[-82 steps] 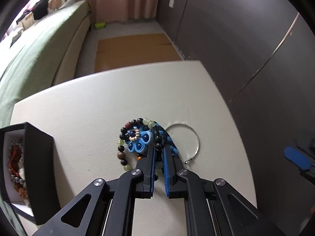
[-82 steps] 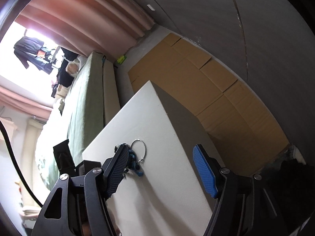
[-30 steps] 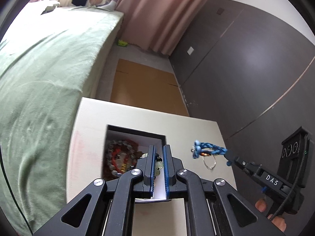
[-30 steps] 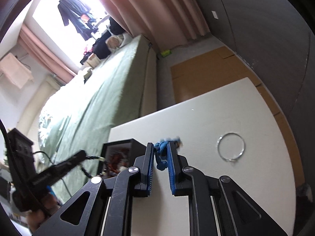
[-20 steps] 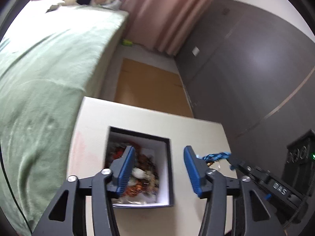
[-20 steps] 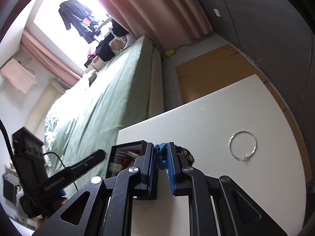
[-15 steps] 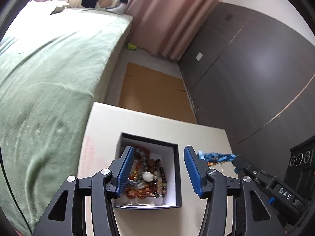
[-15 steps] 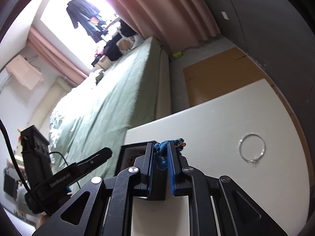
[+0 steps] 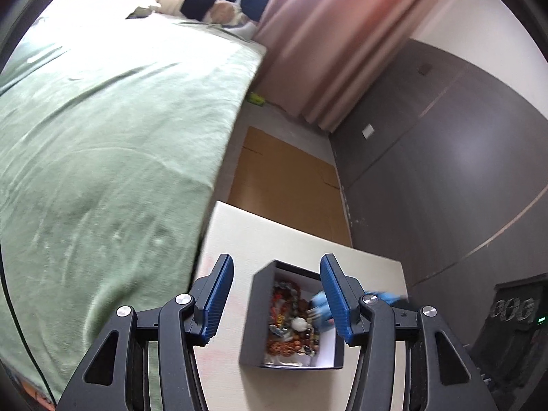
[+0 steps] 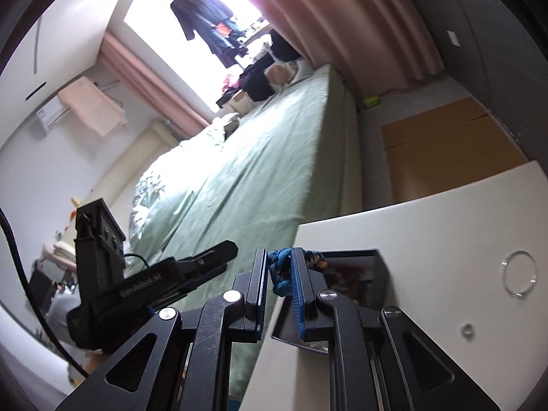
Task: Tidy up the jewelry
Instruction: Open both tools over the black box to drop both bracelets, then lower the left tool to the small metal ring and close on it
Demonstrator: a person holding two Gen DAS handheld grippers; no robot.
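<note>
Since the last frame the left gripper (image 9: 276,298) has drawn back from the black jewelry box (image 9: 251,322), its blue-padded jaws spread wide with nothing between them, while the right gripper (image 10: 278,279) has carried the blue braided bracelet (image 10: 279,269) over the box. That bracelet is pinched between the right jaws, which are nearly together, its knotted cord bulging out above and below the pads. In the left wrist view it shows as a blurred blue shape at the box's right rim, just behind the right-hand finger. Beaded bracelets (image 9: 291,322) fill the box, which sits on the cream table (image 9: 239,226) directly ahead of the left jaws. A thin metal ring (image 10: 519,274) lies on the table well to the right of the right gripper, and a small silver piece (image 10: 466,330) lies nearer. Beyond the table stretches a green bed (image 9: 102,137).
</note>
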